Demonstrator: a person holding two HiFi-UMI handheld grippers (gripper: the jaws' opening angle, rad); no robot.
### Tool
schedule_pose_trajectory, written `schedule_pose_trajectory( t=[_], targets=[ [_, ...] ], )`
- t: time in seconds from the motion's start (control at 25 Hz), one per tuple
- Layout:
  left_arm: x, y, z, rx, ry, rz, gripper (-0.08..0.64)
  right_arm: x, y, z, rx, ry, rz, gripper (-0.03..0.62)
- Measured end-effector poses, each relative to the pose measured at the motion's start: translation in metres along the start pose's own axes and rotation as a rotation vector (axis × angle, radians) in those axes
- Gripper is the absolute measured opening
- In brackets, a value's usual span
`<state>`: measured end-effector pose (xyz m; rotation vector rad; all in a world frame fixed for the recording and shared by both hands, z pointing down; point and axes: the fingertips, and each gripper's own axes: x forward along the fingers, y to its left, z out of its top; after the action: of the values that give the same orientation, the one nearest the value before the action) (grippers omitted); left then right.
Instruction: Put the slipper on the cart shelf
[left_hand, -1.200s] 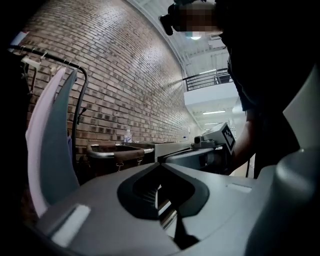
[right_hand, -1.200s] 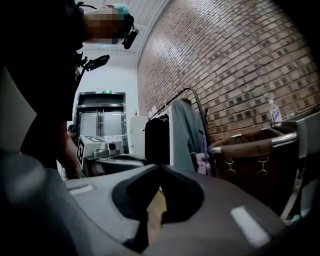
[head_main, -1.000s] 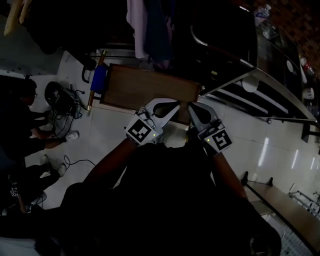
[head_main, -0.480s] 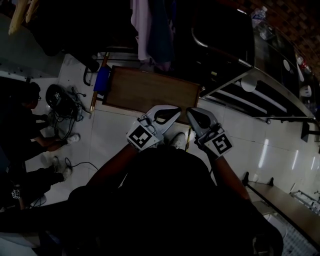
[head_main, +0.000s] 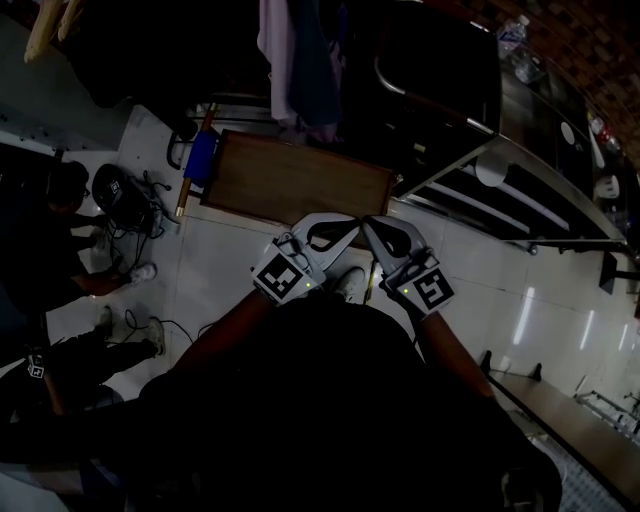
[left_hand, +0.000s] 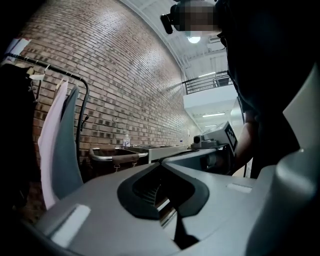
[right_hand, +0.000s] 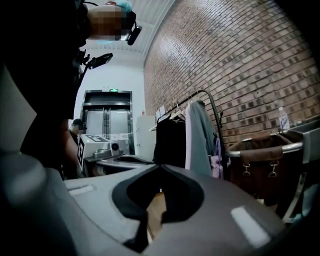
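A dim room with a white tiled floor (head_main: 230, 270) and a long red-brown brick wall (left_hand: 125, 90) sets the scene, and the head view is so dark that much of it is lost. The left gripper (left_hand: 161, 162), grey with black pads, has its jaws pressed together with nothing between them. The right gripper (right_hand: 160, 167) is likewise closed and empty. Both are held level, side by side with their tips near each other, above the near edge of a flat brown wooden board (head_main: 290, 180) lying on the floor. Just beneath them a pale shoe-shaped thing (head_main: 352, 284) shows on the tiles, half covered by the grippers and the person's dark body; whether it is the slipper or the person's own footwear cannot be told, and no view shows a slipper plainly. Beyond the board hangs a metal clothes rail with dark, grey and pale garments (right_hand: 192, 135), its foot lost in shadow. To its right stands a brown canvas bin on a chrome frame (right_hand: 262, 150), cut off by the picture's edge, and beside it a slatted steel cart shelf (head_main: 490, 195), only partly lit.
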<state>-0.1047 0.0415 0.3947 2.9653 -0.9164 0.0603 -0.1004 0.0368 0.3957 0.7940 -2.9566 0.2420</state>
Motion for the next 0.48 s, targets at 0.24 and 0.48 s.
schedule_pose_trajectory(
  t=[0.24, 0.48],
  targets=[
    [-0.0033, -0.0026, -0.0083, 0.041, 0.016, 0.020, 0.000, -0.0021, 0.0056, 0.0027, -0.010, 0.000, 0.018, 0.000],
    [-0.0066, -0.0019, -0.0077, 0.025, 0.017, 0.032, 0.000, -0.0015, 0.0093, 0.0028, -0.004, 0.003, 0.026, 0.000]
  ],
)
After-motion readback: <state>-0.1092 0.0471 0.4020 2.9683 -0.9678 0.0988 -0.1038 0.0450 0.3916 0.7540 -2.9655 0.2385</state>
